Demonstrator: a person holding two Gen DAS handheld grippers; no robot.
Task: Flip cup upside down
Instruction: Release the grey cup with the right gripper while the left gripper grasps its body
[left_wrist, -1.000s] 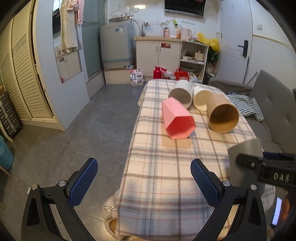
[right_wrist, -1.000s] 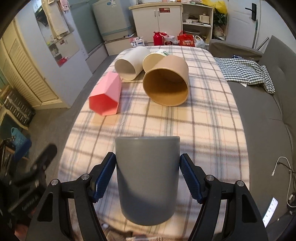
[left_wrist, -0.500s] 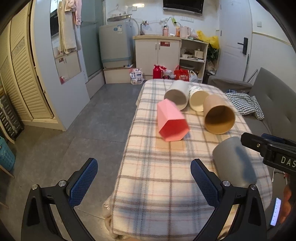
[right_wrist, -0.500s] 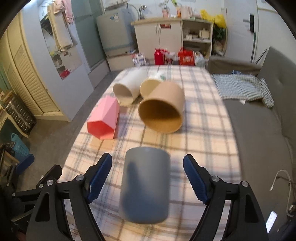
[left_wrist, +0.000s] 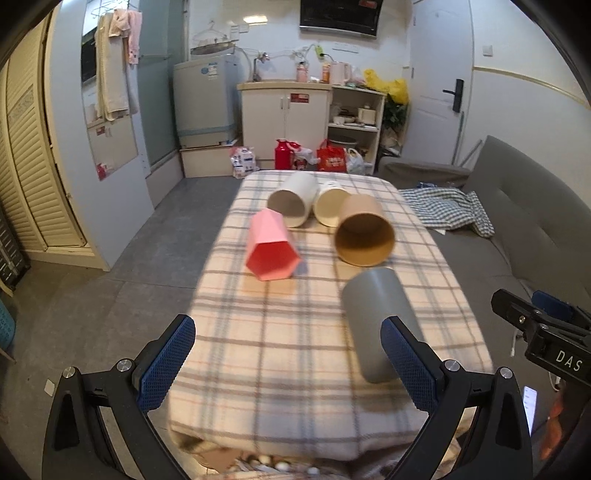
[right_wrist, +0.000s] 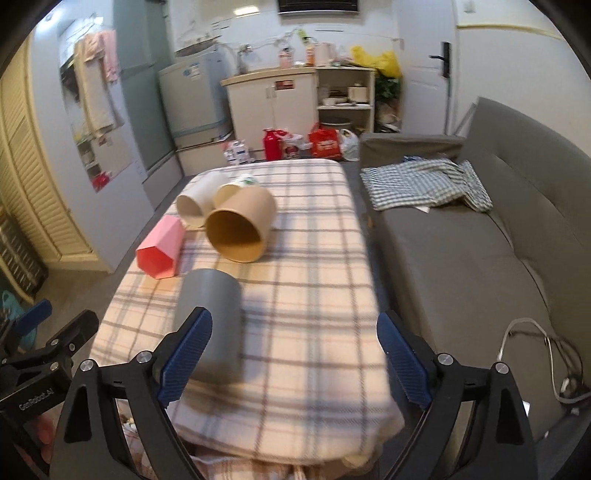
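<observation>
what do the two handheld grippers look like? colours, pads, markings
Both are alike: black angular frames with silver screws and two fingers tipped with blue ribbed pads. The left gripper carries white "GeeRobot.AI" lettering on its side, seen from the right wrist view. The right gripper shows white "DAS" lettering on its body, seen from the left wrist view. No cables or sleeves visible on either.

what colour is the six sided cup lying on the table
Pink, with a deeper coral-red rim; the left wrist view shows it best.

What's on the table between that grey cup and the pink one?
Nothing but bare plaid tablecloth. The left wrist view shows an open stretch between the grey cup and the pink cup.
</observation>
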